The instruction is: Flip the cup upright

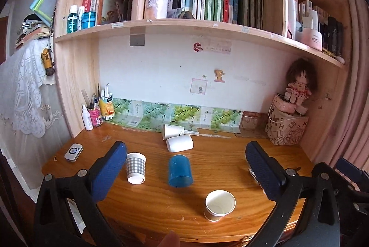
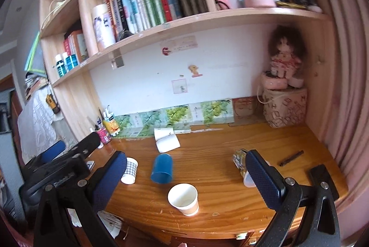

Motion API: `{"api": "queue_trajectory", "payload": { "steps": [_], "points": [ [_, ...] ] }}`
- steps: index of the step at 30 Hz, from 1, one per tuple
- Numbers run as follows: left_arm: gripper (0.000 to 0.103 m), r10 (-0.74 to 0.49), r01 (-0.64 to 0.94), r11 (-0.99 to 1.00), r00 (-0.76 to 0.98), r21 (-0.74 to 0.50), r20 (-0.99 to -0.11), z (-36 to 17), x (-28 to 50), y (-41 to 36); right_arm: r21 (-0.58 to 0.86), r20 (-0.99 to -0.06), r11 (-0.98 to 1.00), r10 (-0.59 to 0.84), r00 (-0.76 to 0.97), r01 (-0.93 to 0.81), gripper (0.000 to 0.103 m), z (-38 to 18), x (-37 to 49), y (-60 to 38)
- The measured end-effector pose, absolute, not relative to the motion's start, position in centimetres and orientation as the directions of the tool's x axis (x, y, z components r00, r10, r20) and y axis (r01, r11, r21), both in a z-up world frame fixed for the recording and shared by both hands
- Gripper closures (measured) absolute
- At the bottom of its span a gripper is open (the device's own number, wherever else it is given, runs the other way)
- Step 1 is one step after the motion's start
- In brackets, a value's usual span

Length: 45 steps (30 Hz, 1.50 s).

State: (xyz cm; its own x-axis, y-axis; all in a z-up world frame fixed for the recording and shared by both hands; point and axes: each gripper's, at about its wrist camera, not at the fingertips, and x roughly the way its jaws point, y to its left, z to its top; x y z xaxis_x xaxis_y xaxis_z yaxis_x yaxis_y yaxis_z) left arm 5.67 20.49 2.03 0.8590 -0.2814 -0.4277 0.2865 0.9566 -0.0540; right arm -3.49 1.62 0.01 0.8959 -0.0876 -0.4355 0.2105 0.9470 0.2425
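Blue plastic cup lies tipped beside the upright paper cup, so your left tongs and right tongs hover spread and empty over the counter.

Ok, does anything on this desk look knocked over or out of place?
Yes. Two white paper cups lie on their sides near the back of the desk, and a clear patterned cup lies toppled on the right. The blue cup and checkered cup stand upside down.

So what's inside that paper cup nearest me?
The paper cup stands upright with its mouth open. Its white inner wall and bottom show, and nothing is in it. The near part of the bottom is hidden behind the rim. The blue cup behind it is upside down.
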Motion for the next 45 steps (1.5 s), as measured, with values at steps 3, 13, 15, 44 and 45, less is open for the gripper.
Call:
{"api": "queue_trajectory", "payload": {
  "steps": [3,13,15,44,45],
  "points": [
    [0.000,-0.272,0.271,0.960,0.863,-0.064,-0.426,2.1,5.3,20.7,0.238,-0.436,0.950,-0.082,0.896,0.203,0.000,-0.1,-3.9,1.8],
    [0.000,-0.276,0.280,0.959,0.867,-0.053,-0.414,2.0,4.1,20.0,0.247,-0.464,0.953,-0.042,0.885,0.175,0.000,-0.8,-4.1,1.7],
    [0.000,-0.272,0.277,0.960,0.871,-0.049,-0.409,2.1,4.0,19.7,0.246,-0.458,0.954,-0.040,0.888,0.170,0.000,-0.8,-4.2,1.5],
    [0.000,-0.251,0.285,0.959,0.848,0.004,-0.466,1.3,4.9,16.3,0.307,-0.508,0.938,0.019,0.861,0.160,0.000,-2.5,-2.6,-2.0],
    [0.000,-0.252,0.289,0.957,0.845,0.005,-0.471,1.2,5.0,16.2,0.312,-0.511,0.936,0.020,0.859,0.164,0.000,-2.6,-2.6,-2.1]
  ]
}}
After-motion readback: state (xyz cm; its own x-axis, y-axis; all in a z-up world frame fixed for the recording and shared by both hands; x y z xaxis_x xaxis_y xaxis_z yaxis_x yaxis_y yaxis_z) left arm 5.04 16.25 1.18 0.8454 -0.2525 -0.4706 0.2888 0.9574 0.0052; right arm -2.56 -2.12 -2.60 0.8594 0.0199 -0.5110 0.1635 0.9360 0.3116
